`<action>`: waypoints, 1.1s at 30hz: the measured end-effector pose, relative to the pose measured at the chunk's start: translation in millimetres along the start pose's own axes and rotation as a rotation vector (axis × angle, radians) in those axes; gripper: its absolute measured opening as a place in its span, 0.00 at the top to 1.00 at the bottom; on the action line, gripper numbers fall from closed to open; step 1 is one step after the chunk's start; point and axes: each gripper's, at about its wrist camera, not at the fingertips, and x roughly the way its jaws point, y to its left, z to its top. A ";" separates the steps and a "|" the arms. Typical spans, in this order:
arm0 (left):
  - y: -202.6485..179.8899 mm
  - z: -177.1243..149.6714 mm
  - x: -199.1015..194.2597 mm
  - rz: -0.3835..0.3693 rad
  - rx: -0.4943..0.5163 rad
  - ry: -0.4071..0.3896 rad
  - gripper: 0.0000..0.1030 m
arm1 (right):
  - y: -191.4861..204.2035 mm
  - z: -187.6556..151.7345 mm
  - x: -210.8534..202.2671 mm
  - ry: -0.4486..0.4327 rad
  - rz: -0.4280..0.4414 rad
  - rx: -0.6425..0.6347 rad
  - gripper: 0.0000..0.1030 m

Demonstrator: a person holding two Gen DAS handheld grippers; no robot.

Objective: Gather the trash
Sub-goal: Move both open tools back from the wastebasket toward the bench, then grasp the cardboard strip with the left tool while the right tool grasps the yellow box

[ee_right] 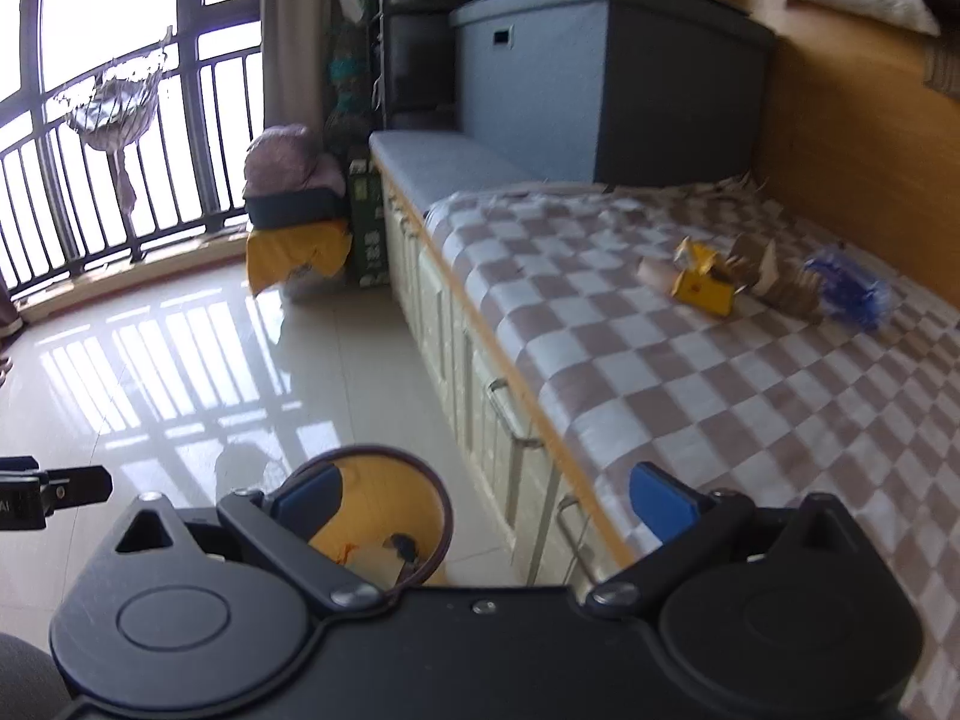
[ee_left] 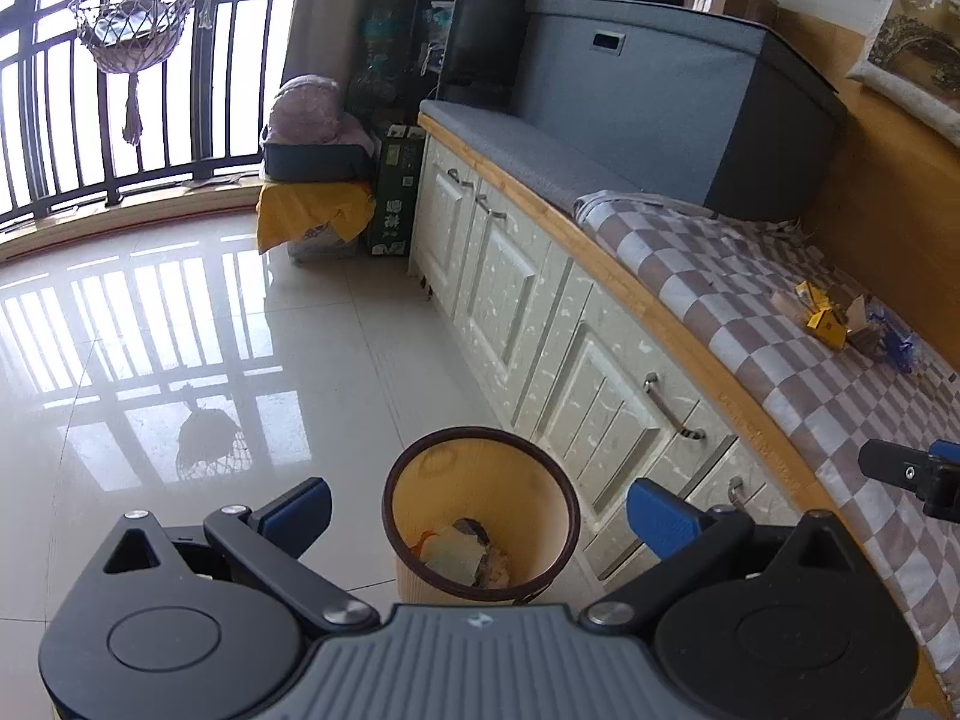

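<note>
Pale tiled floor (ee_left: pixel 180 360) on the left, glossy, with window bars reflected. Long white cabinet bench (ee_left: pixel 540 312) along the right, covered with a checkered blanket (ee_right: pixel 690 396); at the far end, a grey storage box (ee_left: pixel 672 102).

On the floor, just beside the near cabinet doors: round wastebasket (ee_left: pixel 414 546) with a dark rim, already holding some paper scraps at the bottom. On the blanket, far right and close to the wooden wall: small pile of trash, namely a yellow carton (ee_right: pixel 705 291), torn brown cardboard pieces (ee_right: pixel 780 288) and a crumpled blue wrapper (ee_right: pixel 849 285), all touching or nearly touching.

Left gripper (ee_left: pixel 480 507) held over the basket, jaws wide apart, nothing between them. Right gripper (ee_right: pixel 489 495) near the bench edge, jaws also wide apart and empty, pointing toward the pile, well apart from it.

Likely step: reach with the right gripper to the pile. Better to take one item at a time, starting with the yellow carton, nearest and stiffest. Approach low over the blanket, close on the carton's narrow sides, avoid pinching the cloth. Then carry above the basket rim before releasing. Blue wrapper probably soft and slippery; firm grip at the middle needed.
</note>
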 end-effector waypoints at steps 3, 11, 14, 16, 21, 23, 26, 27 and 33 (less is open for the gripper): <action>-9.0 6.5 -8.4 -0.015 0.012 -0.037 0.00 | -10.7 7.2 -16.2 -0.049 -0.016 0.015 0.00; -50.8 28.1 -12.6 -0.050 0.054 -0.138 0.00 | -50.5 22.6 -39.4 -0.188 -0.087 0.044 0.00; -74.0 35.8 -8.6 -0.085 0.081 -0.185 0.00 | -72.1 30.0 -41.7 -0.245 -0.125 0.068 0.00; -91.8 40.1 -4.5 -0.115 0.109 -0.213 0.00 | -88.3 34.1 -41.6 -0.267 -0.147 0.100 0.00; -137.6 48.1 15.1 -0.182 0.184 -0.246 0.00 | -123.4 37.6 -28.0 -0.267 -0.201 0.128 0.00; -153.3 48.8 26.7 -0.208 0.207 -0.247 0.00 | -135.5 36.4 -18.0 -0.256 -0.223 0.130 0.00; -173.2 51.2 49.4 -0.248 0.232 -0.248 0.00 | -153.5 35.7 0.1 -0.236 -0.233 0.142 0.00; -179.5 52.0 57.8 -0.260 0.241 -0.249 0.00 | -158.8 35.9 6.7 -0.235 -0.234 0.151 0.00; -206.2 64.6 111.7 -0.316 0.292 -0.235 0.00 | -195.1 49.0 55.6 -0.207 -0.193 0.245 0.00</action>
